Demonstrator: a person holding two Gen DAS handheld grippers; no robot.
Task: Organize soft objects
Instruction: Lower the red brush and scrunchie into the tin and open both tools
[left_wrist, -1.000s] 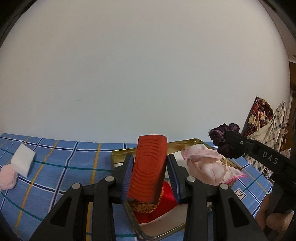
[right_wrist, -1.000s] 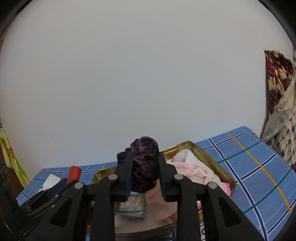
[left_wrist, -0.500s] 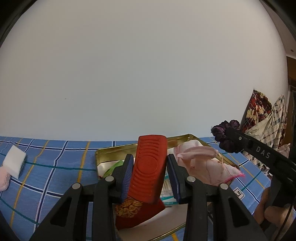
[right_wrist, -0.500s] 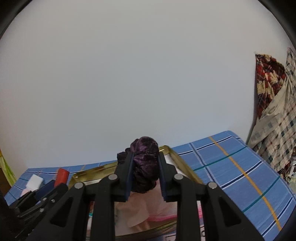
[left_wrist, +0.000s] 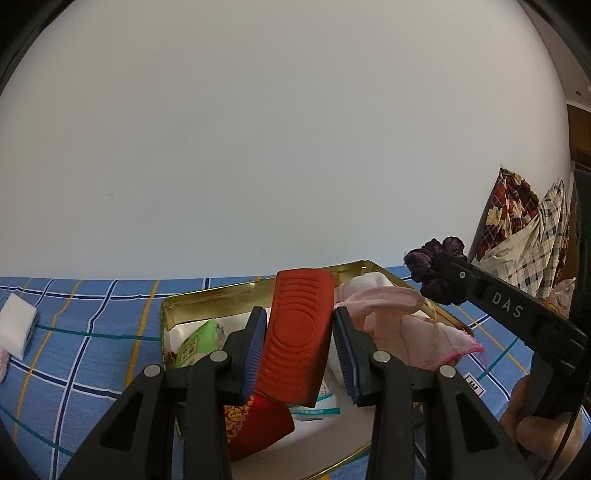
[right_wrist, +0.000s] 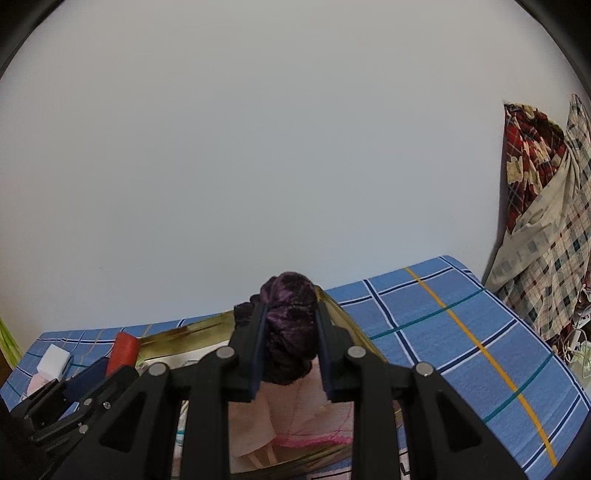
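My left gripper (left_wrist: 299, 325) is shut on a ribbed red rubbery block (left_wrist: 295, 336) and holds it above a gold tin tray (left_wrist: 207, 301). The tray holds a pink cloth (left_wrist: 402, 332), a green packet (left_wrist: 195, 341) and a red-and-gold pouch (left_wrist: 255, 424). My right gripper (right_wrist: 290, 328) is shut on a dark purple scrunchie (right_wrist: 291, 325) above the tray's right part, over the pink cloth (right_wrist: 303, 413). The scrunchie also shows in the left wrist view (left_wrist: 436, 269). The red block also shows in the right wrist view (right_wrist: 123, 352).
A blue checked cloth (left_wrist: 92, 350) covers the surface. A white sponge block (left_wrist: 16, 328) and a pink fluffy item (left_wrist: 3, 363) lie at far left. Patterned fabrics (right_wrist: 546, 221) hang at the right. A white wall stands behind.
Both grippers have shifted over the tray with their loads still held. The tray now sits more centred in the left wrist view, and the right gripper has moved toward the tray's right side.
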